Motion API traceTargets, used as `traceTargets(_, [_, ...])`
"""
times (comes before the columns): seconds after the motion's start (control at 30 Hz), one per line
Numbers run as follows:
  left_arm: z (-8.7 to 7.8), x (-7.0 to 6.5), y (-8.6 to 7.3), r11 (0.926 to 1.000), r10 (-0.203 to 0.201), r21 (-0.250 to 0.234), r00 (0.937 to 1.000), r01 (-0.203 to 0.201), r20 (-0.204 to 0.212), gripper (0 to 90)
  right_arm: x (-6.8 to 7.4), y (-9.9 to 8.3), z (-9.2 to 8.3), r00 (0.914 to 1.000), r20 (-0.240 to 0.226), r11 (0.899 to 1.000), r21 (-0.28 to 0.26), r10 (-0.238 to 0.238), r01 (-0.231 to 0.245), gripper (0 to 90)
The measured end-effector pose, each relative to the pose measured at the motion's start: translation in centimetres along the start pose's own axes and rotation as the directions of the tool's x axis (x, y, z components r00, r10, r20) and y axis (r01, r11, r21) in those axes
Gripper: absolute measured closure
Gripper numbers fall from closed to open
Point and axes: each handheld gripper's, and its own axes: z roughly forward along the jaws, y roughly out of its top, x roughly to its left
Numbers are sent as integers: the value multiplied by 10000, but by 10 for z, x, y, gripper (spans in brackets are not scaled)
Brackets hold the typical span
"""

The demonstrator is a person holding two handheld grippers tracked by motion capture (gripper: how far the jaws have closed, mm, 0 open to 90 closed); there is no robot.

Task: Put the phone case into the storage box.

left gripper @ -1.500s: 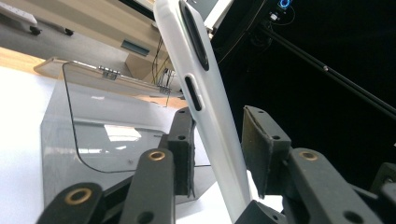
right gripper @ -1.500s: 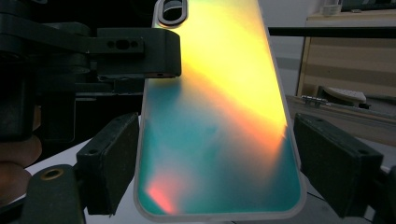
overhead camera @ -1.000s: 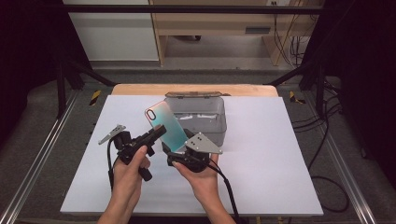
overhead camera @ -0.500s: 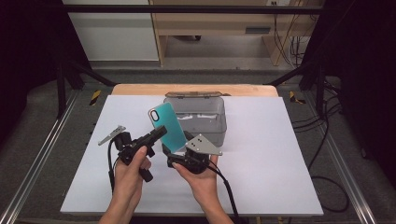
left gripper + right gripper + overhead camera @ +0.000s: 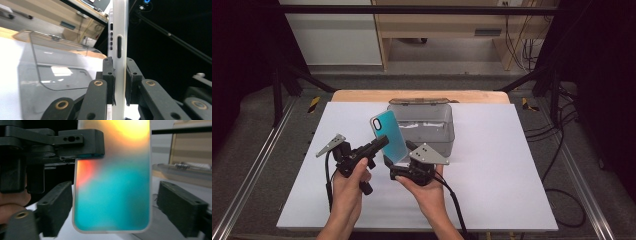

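Upright, the phone case (image 5: 389,136) stands clamped by its edge in my left tongs (image 5: 379,143), long axis rising; my right tongs (image 5: 398,162) gape wide astride its lower end, touching nothing, clear box (image 5: 432,125) just beyond.

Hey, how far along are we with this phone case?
Done: the phone case is up off the table, upright. In hand: the left claw is shut on its edge; the right claw stands open, a jaw each side, not touching. Left, probably: closing the right claw, maybe moving it to the clear box.
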Motion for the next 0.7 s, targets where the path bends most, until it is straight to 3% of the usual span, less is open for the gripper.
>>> traceTargets(0.13, [-1,3,2,9999,106,40,9998,-105,-189,807,1,1,-4,9974,261,9977,-38,-676,677,87])
traceTargets(0.33, [-5,3,5,9990,437,107,9982,-433,-401,807,-7,4,-11,9917,503,9927,282,-1182,1169,75])
traceTargets(0.53, [-8,6,10,9978,591,321,9967,-574,-556,807,-18,5,-22,9797,708,9810,643,-1877,1833,74])
traceTargets(0.7, [-10,7,13,9957,771,572,9948,-734,-658,807,-32,7,-32,9775,740,9774,914,-1975,1906,87])
